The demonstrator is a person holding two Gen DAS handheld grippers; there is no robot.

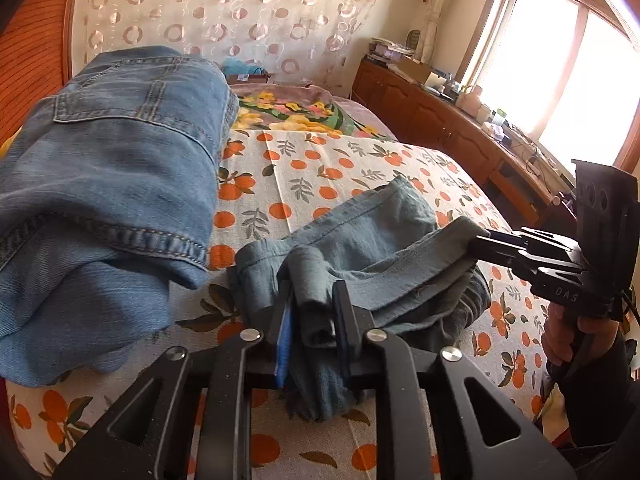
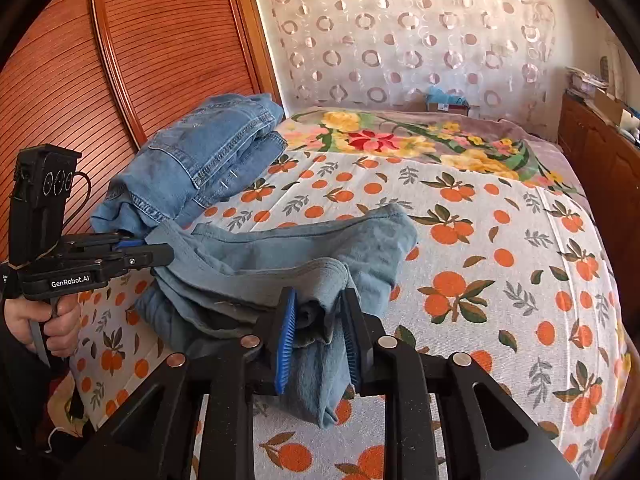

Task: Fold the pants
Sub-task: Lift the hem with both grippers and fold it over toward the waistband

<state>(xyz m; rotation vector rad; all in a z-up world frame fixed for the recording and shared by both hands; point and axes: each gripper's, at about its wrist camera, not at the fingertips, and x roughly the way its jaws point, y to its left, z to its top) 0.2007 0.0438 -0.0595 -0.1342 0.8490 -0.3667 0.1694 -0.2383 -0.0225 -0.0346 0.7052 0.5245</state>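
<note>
Grey-blue pants point(image 1: 368, 240) lie bunched on the bed and are lifted at two ends. My left gripper point(image 1: 314, 300) is shut on a thick fold of them at the near left end; it also shows in the right wrist view point(image 2: 160, 250), clamped on the cloth's left edge. My right gripper point(image 2: 320, 308) is shut on a bunched fold at the near right end; it shows in the left wrist view point(image 1: 480, 242), biting the cloth's right edge. The pants point(image 2: 304, 248) hang between both grippers just above the bedsheet.
Folded blue jeans point(image 1: 112, 160) are stacked at the left by a wooden headboard point(image 2: 120, 60). The bed has an orange-print sheet point(image 2: 500, 260) and a floral blanket point(image 2: 400, 140) beyond. A wooden cabinet point(image 1: 440, 120) with clutter runs along the right under a window.
</note>
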